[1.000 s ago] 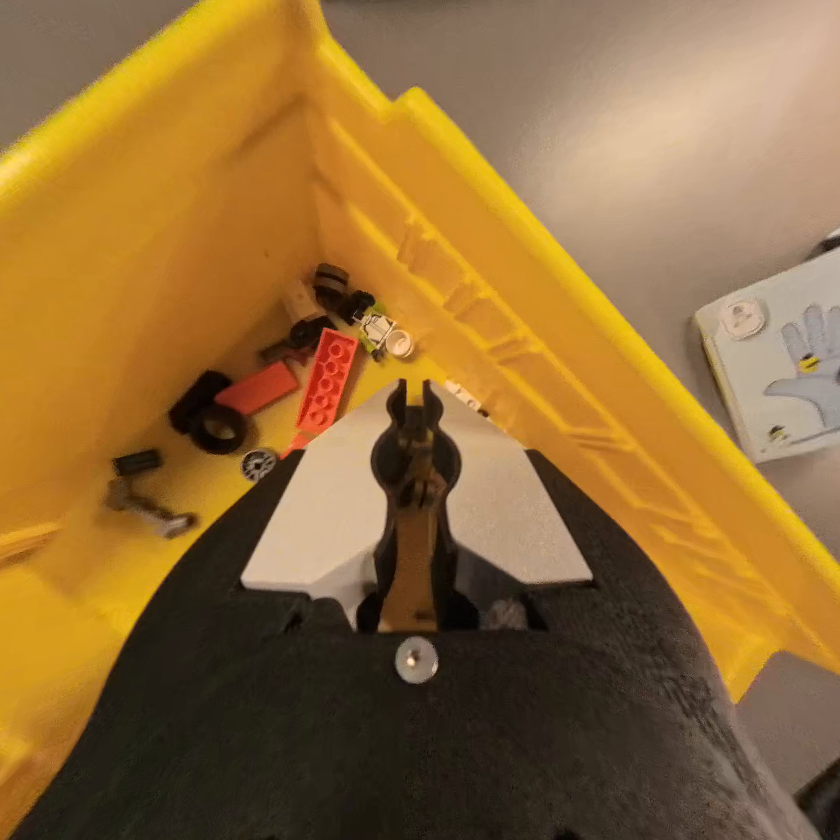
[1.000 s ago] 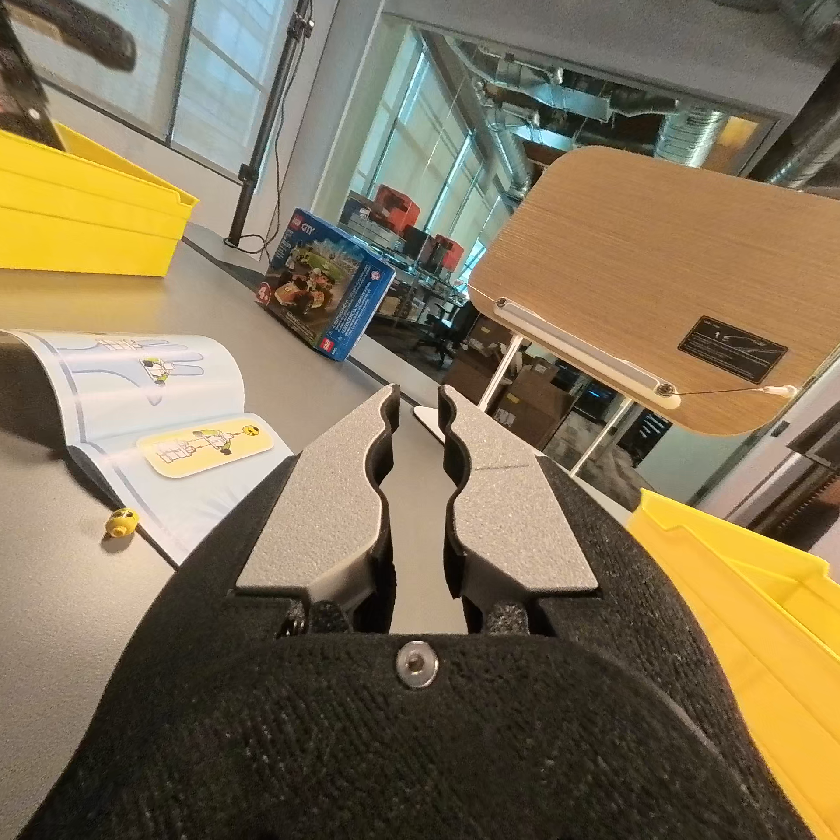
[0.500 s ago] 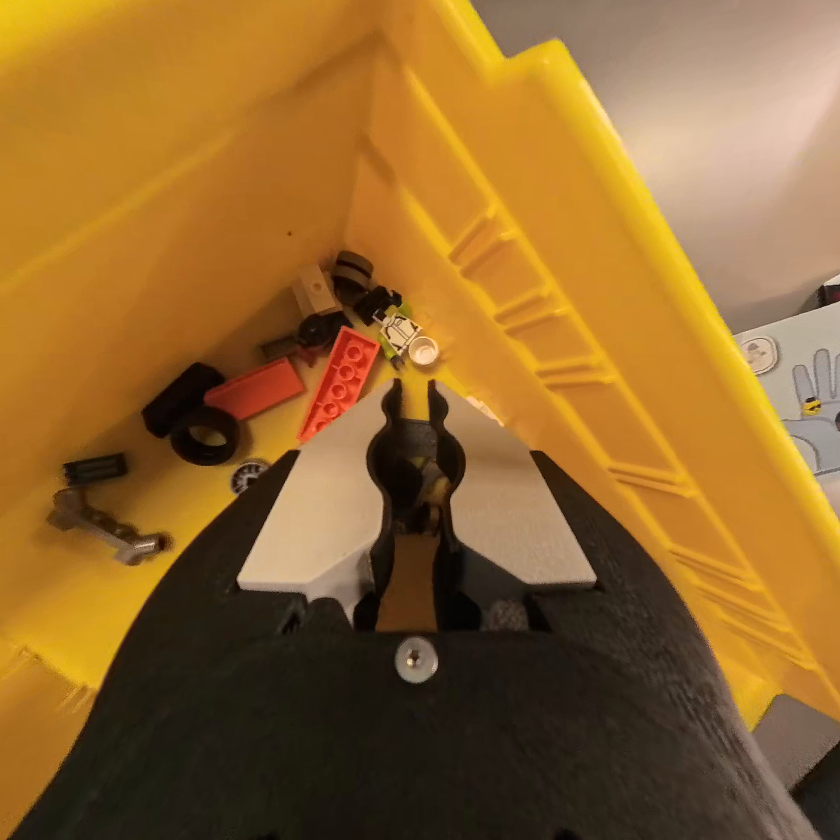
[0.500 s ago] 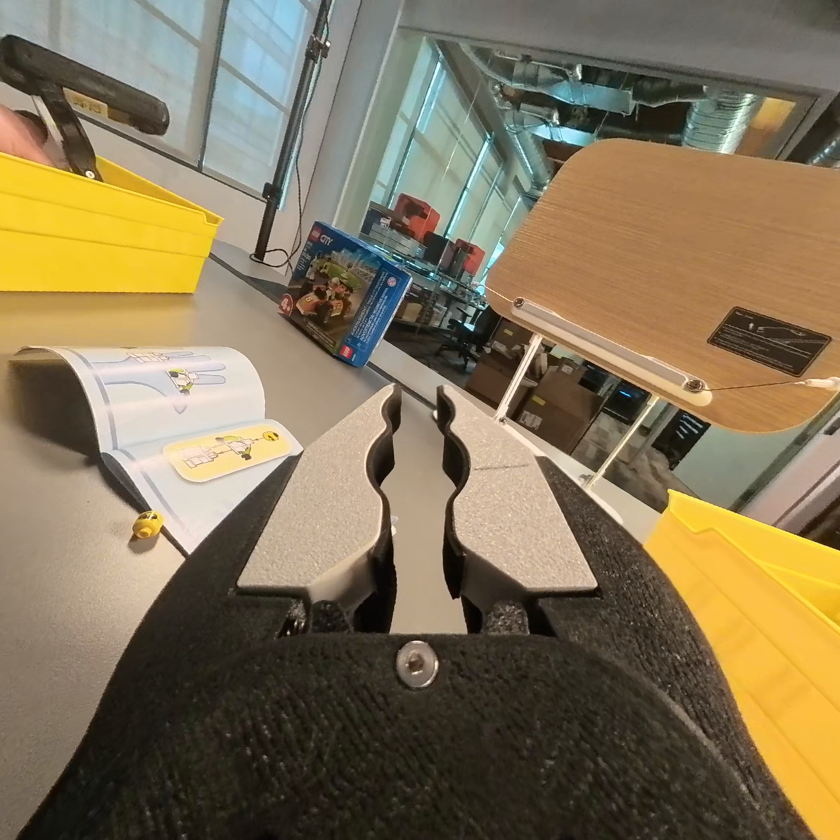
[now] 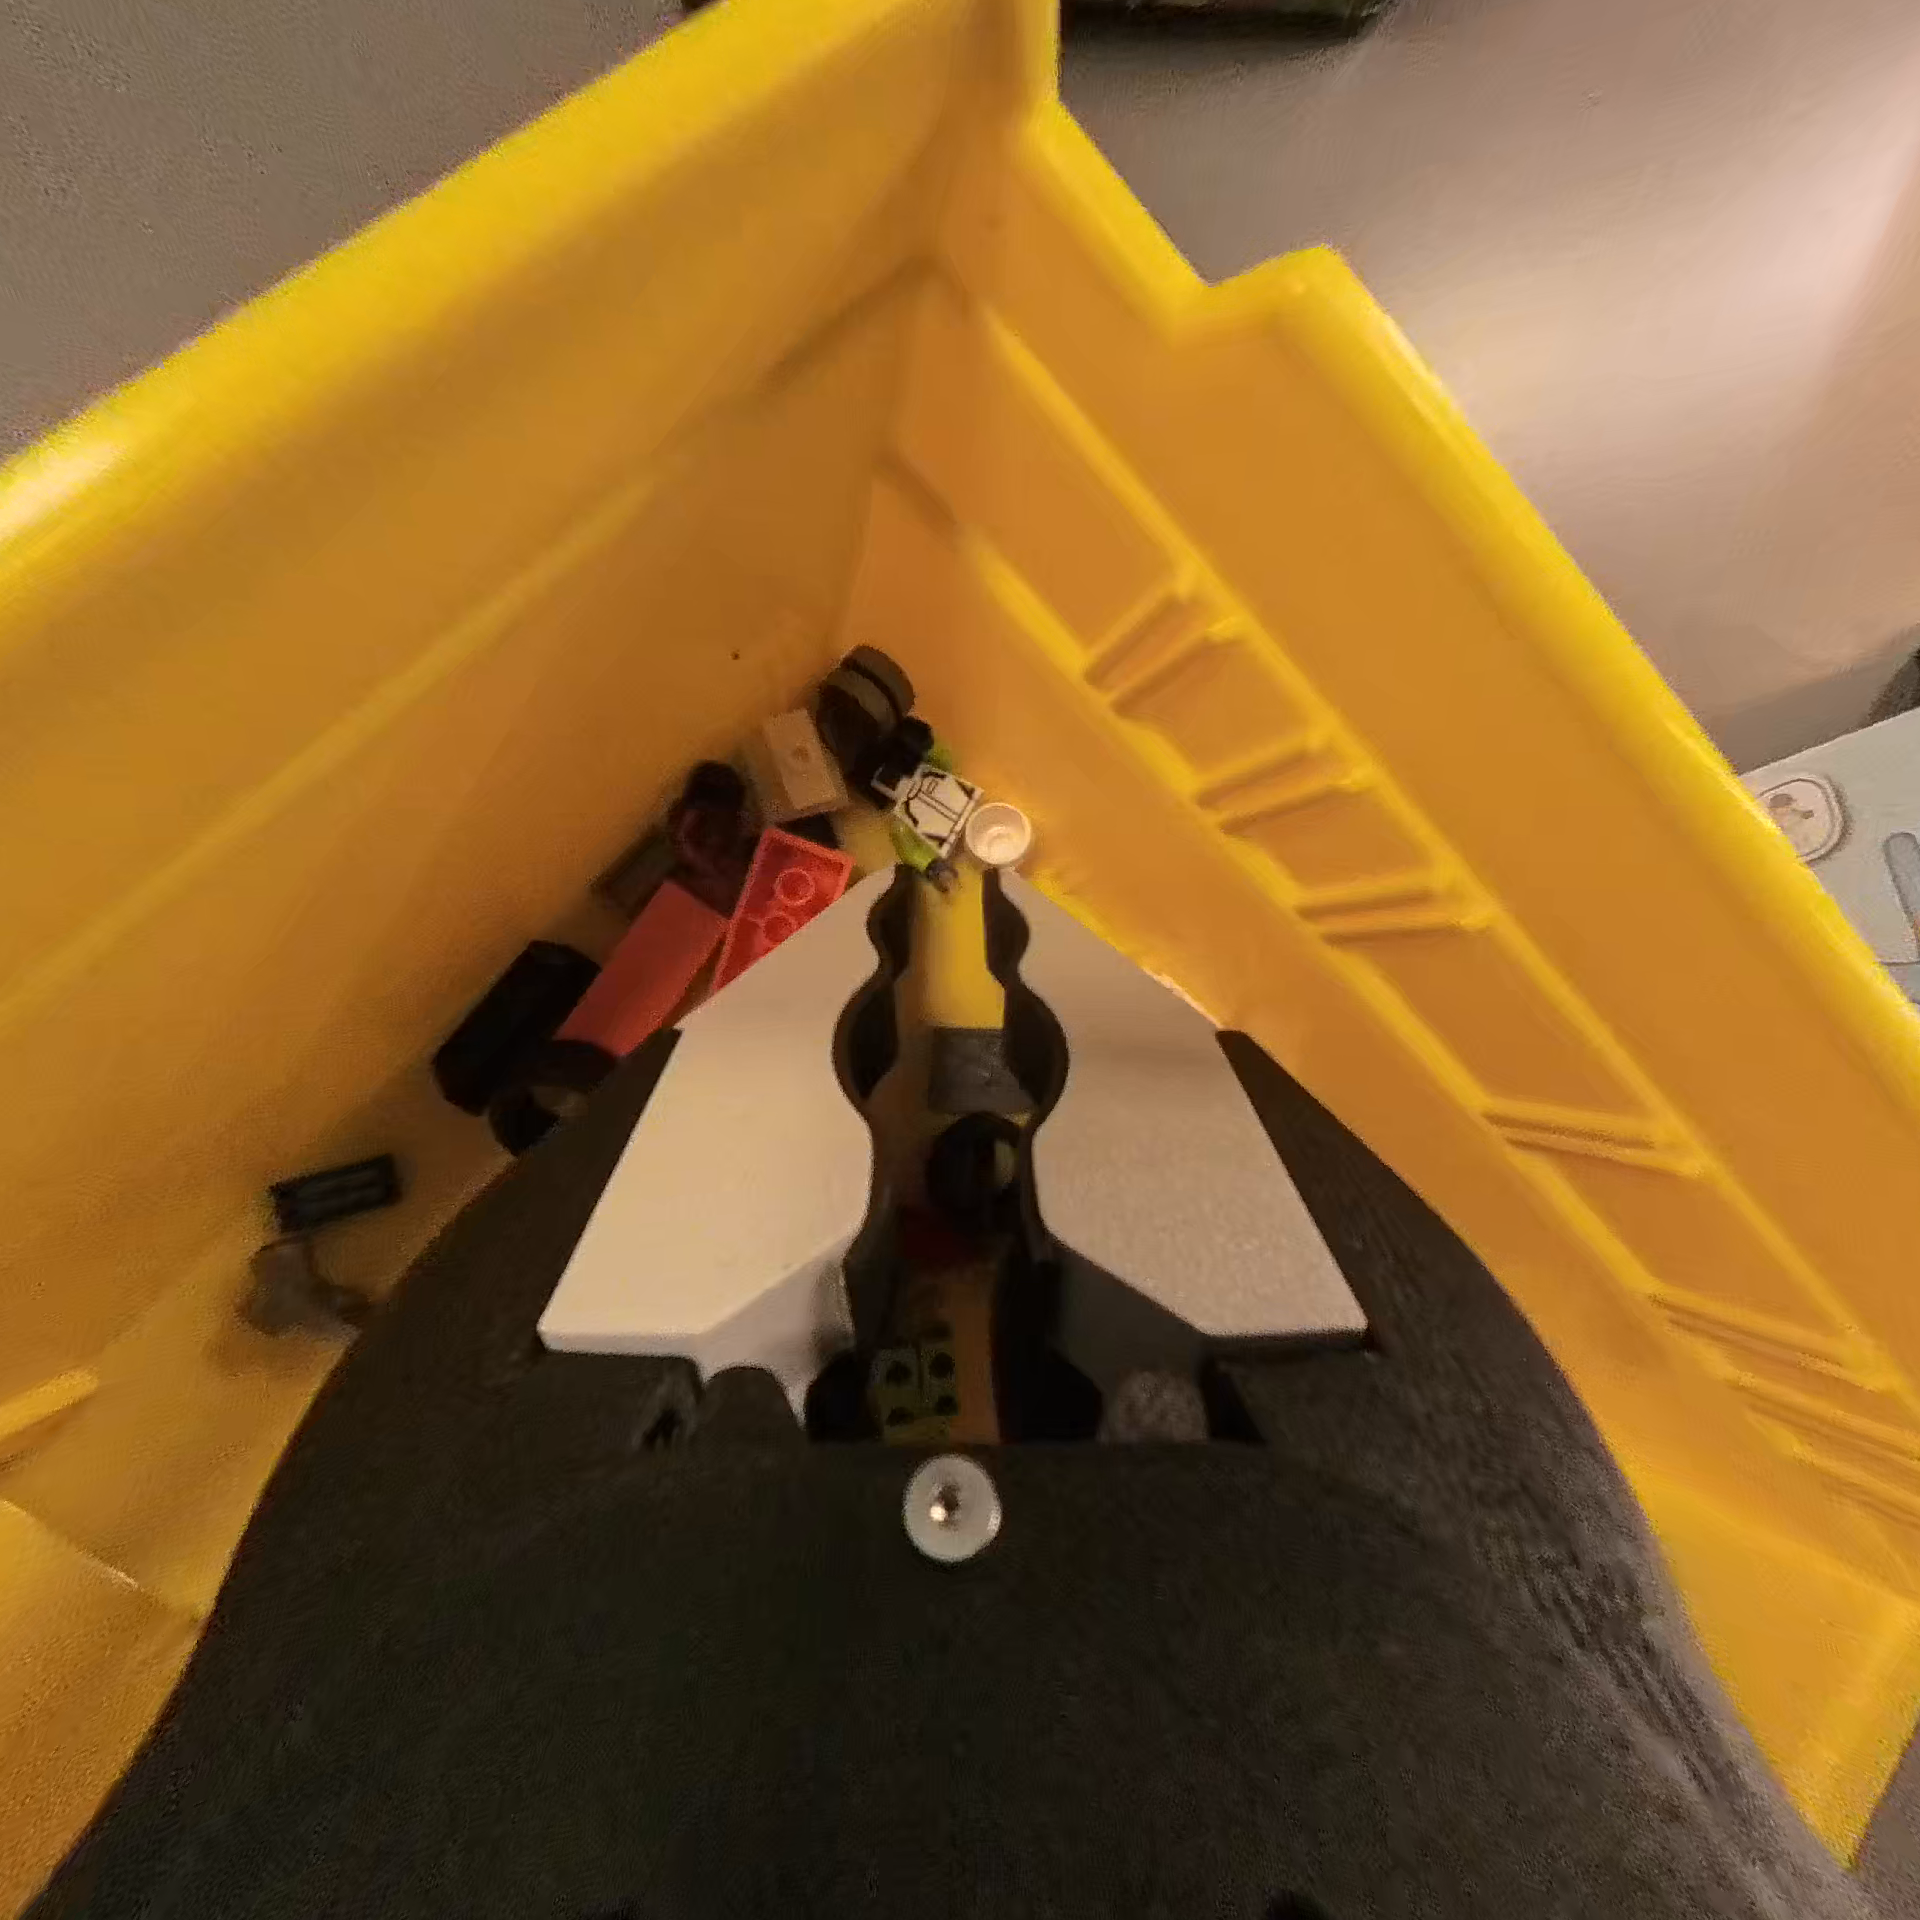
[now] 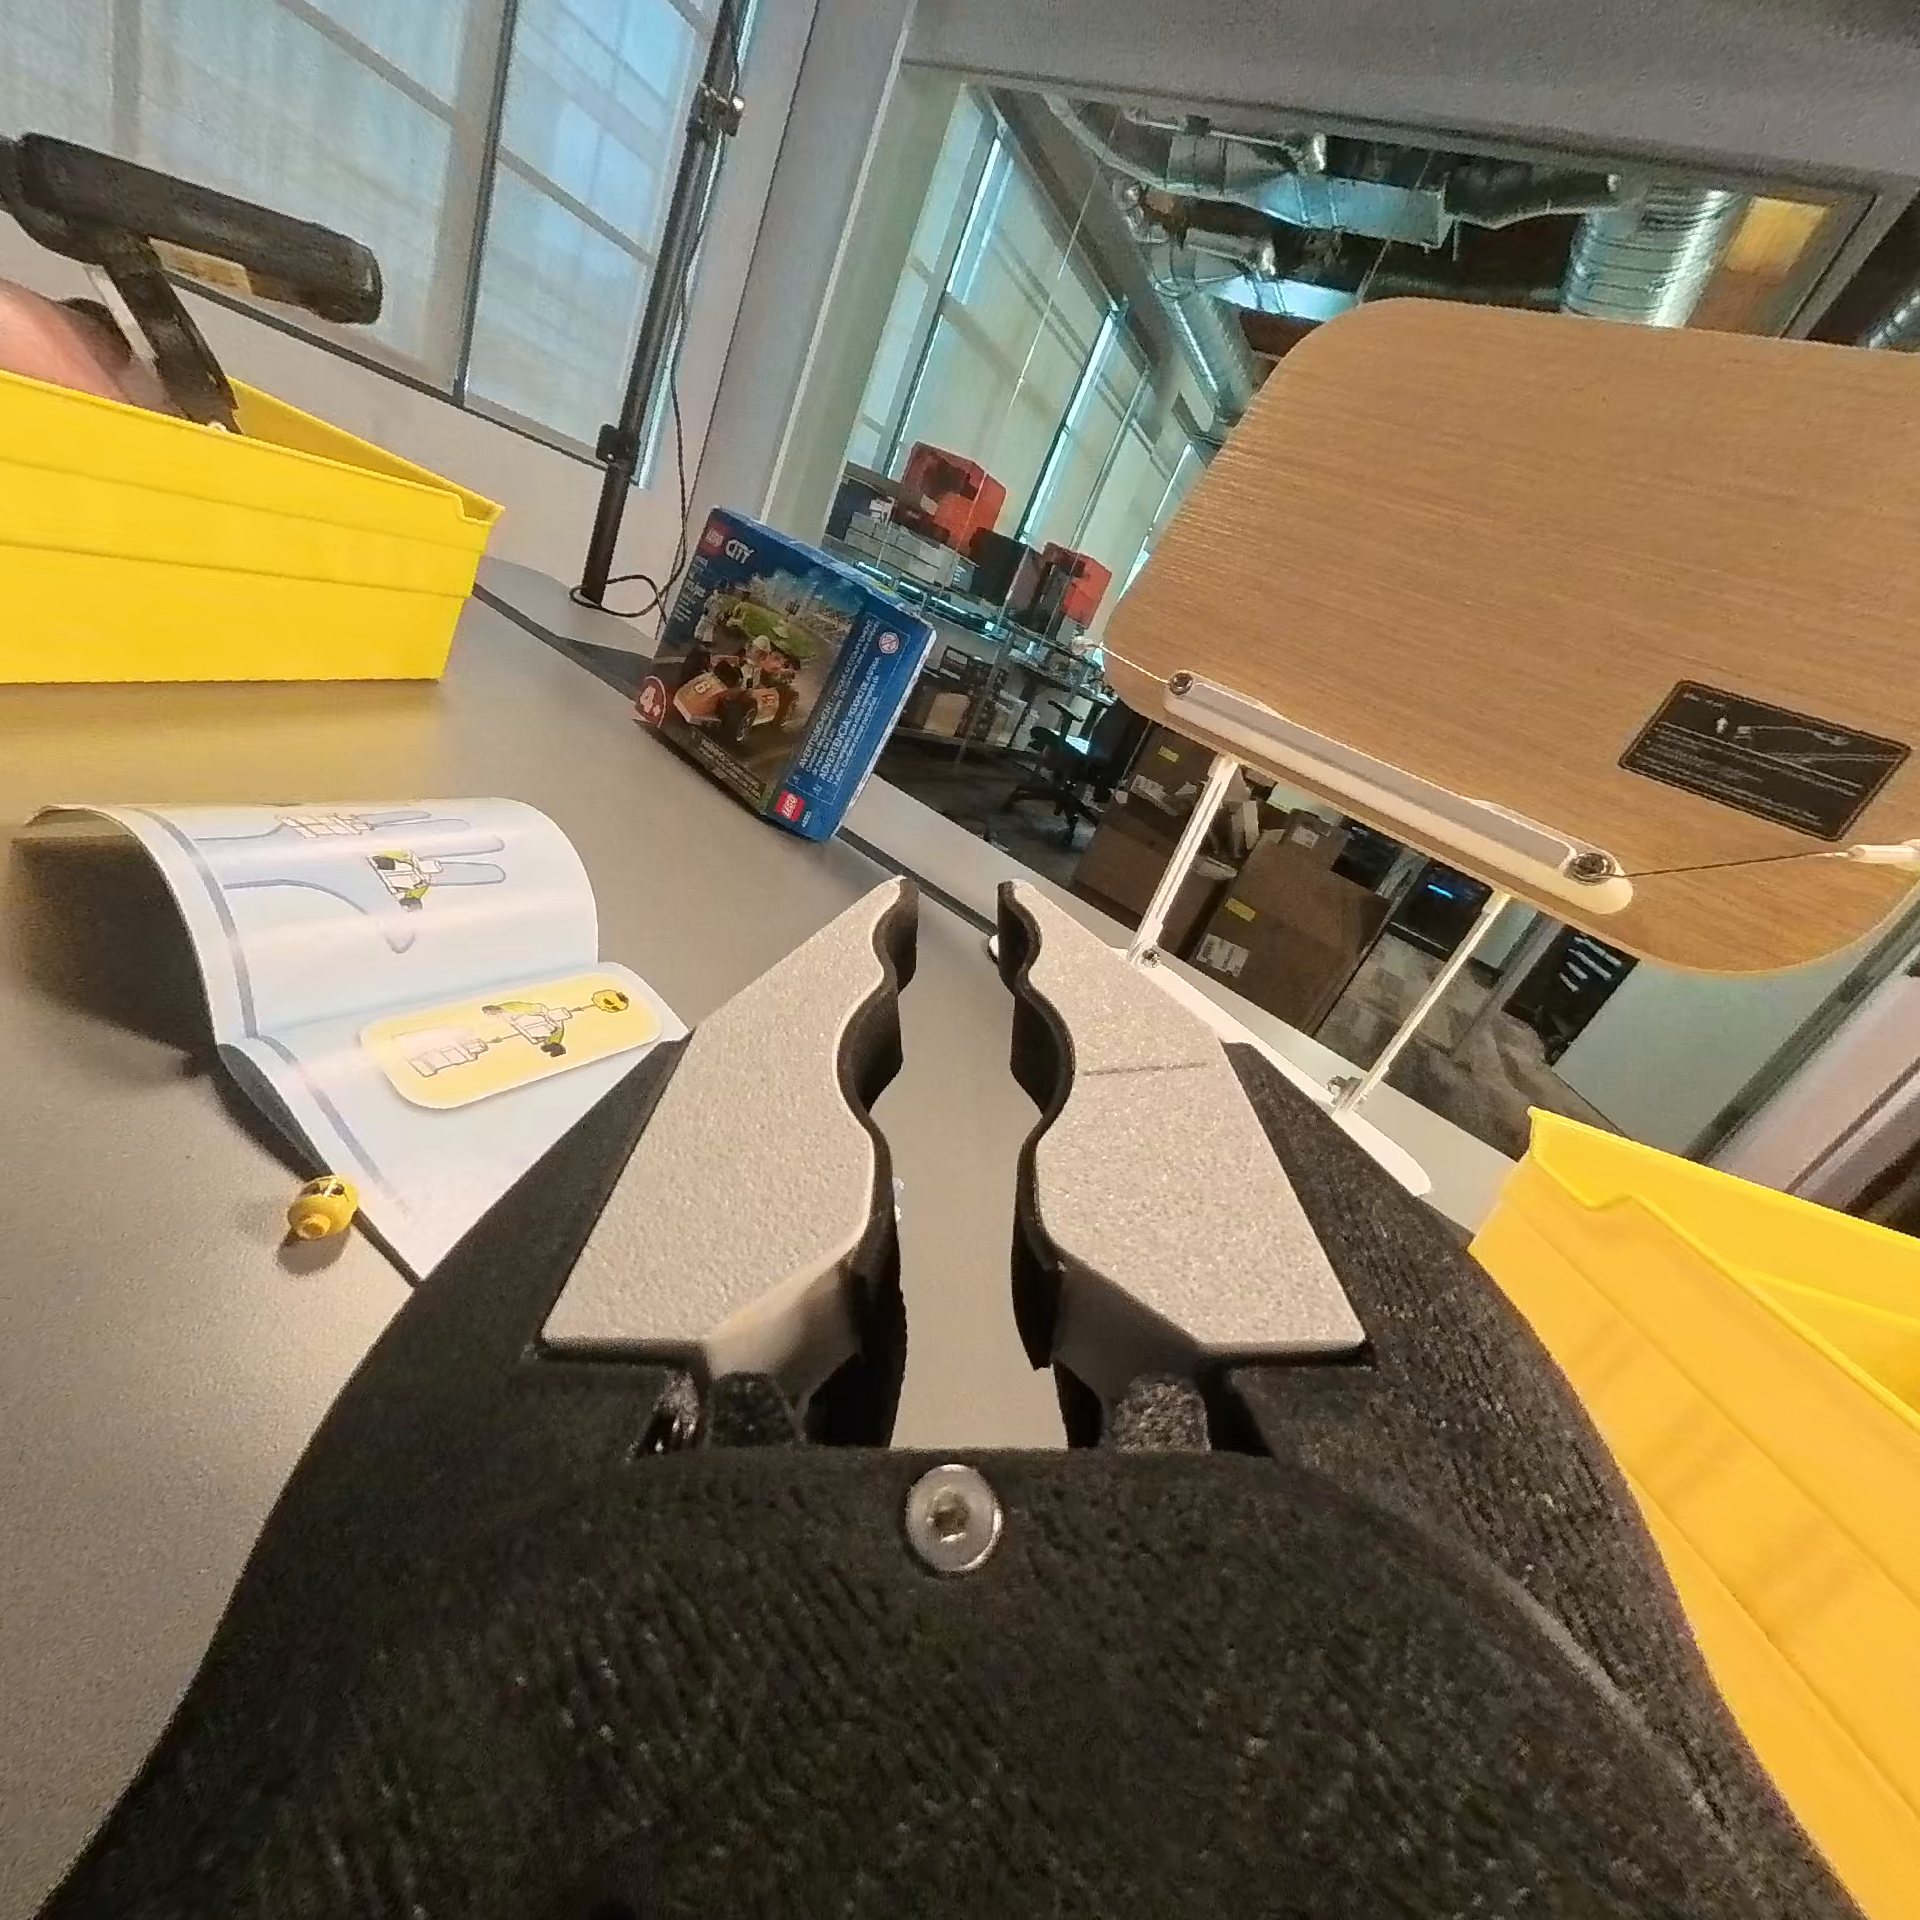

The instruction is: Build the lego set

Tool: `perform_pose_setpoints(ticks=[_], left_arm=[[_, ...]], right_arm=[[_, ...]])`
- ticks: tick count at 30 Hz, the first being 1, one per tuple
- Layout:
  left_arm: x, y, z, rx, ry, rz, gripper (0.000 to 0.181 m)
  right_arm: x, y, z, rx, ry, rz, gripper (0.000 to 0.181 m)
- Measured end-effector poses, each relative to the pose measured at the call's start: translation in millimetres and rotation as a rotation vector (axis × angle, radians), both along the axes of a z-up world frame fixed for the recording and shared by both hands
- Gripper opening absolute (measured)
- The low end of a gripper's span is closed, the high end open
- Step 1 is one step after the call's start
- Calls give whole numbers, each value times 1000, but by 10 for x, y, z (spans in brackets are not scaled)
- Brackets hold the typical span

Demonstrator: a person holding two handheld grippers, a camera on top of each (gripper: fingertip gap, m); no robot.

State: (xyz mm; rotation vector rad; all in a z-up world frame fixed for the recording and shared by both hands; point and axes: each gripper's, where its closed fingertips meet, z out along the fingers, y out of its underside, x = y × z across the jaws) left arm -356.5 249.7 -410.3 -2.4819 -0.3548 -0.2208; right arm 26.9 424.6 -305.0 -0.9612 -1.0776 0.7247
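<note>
Inside yellow bin, left hand-held gripper parted over lego pieces

An office or lab. Tall windows, bare ceiling ducts and desk chairs show behind a grey table. Stacked cardboard boxes stand beyond the table's far edge.

My right gripper hovers low over the grey tabletop, jaws slightly apart and empty.

I see an open instruction booklet left, a small yellow piece touching its edge.
</note>
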Motion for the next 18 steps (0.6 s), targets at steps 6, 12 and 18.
perform_pose_setpoints(ticks=[6,12,18], left_arm=[[-48,29,-5,17,20,-16,7],[-82,-14,-4,24,63,-22,3],[-64,-200,262,36,214,-26,3]], right_arm=[[-5,-5,-6,2,-4,4,13],[-4,-1,-5,-1,-2,4,13],[-5,-4,-6,1,-3,6,13]])
